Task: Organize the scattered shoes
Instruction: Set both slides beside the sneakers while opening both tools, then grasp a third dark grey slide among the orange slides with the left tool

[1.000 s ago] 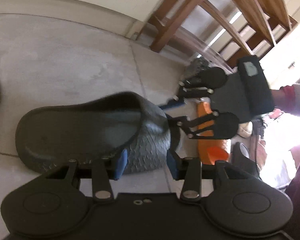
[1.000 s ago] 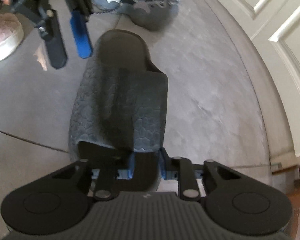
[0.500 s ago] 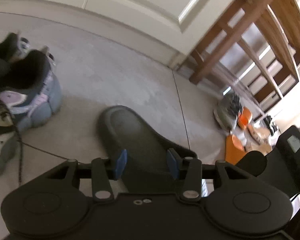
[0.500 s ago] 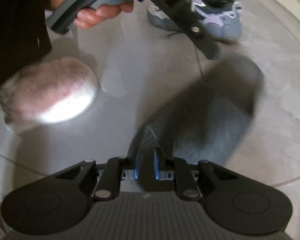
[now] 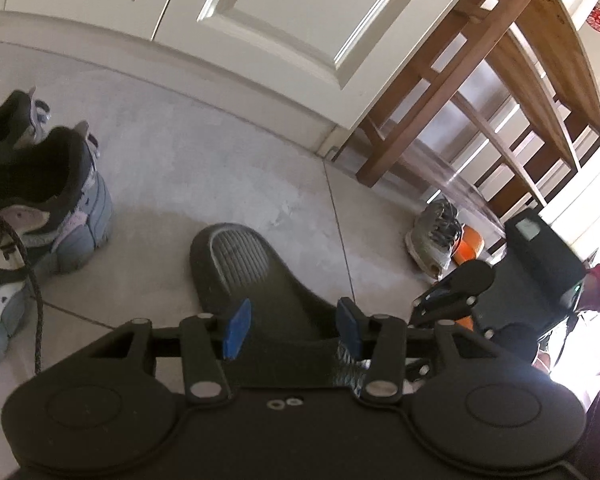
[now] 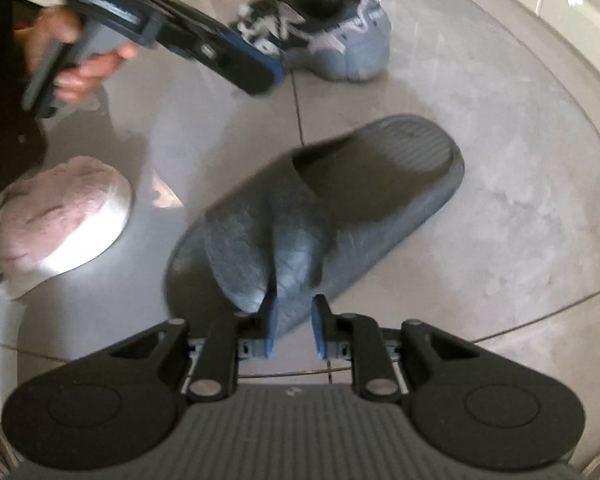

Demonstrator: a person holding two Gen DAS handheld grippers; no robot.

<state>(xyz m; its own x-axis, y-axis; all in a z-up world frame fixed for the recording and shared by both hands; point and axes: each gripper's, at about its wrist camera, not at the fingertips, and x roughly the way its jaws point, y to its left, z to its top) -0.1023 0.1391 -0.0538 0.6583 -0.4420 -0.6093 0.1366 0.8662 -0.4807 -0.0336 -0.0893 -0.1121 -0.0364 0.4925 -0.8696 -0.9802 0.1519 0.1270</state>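
A dark grey slide (image 6: 340,208) lies on the pale floor, its heel pointing away from my right gripper (image 6: 294,328). That gripper is narrowly open, with its blue pads on either side of the creased front edge of the strap. In the left wrist view the same slide (image 5: 252,264) runs under my left gripper (image 5: 292,328), which is open and hovers over its middle without holding anything. A hand holds the left gripper (image 6: 268,76) above the floor at the upper left of the right wrist view. The right gripper (image 5: 452,300) shows at the right, by the slide's strap.
A pair of blue-grey and lavender sneakers (image 5: 60,208) (image 6: 332,40) stands beyond the slide's heel. A pink fluffy slipper (image 6: 60,220) lies to the left. A grey sneaker (image 5: 436,236) and an orange shoe (image 5: 470,246) sit by a wooden bench (image 5: 480,100) beside a white door (image 5: 260,20).
The slide has been swung round and carried toward the sneakers, and now rests on the floor. The right gripper's jaws have widened on the strap. The left gripper stayed open and moved above the slide.
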